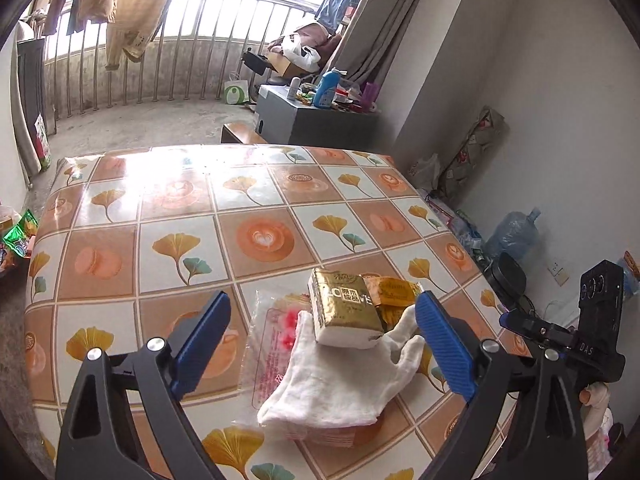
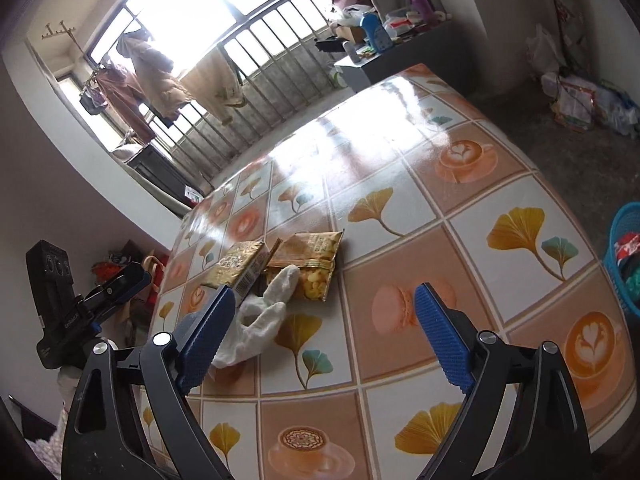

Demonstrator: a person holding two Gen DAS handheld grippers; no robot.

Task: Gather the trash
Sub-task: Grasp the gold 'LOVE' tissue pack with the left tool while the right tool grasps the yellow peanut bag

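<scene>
Currently the trash sits heaped near one edge of the table (image 1: 168, 216): a gold tissue pack (image 1: 346, 308) rests on a white glove (image 1: 340, 380), with a snack bag (image 2: 316, 264) beside it and a clear wrapper (image 1: 268, 344) beneath. I have the left claw (image 1: 322, 344) released, straddling the pack and glove, gripping nothing. The right claw (image 2: 324, 334) is likewise released, over bare table just beside the glove. Risk as I judge it: clenching on the stack could grab the glove only, tipping the pack off. The flat wrapper may evade the pads. Both claws converging could collide.
</scene>
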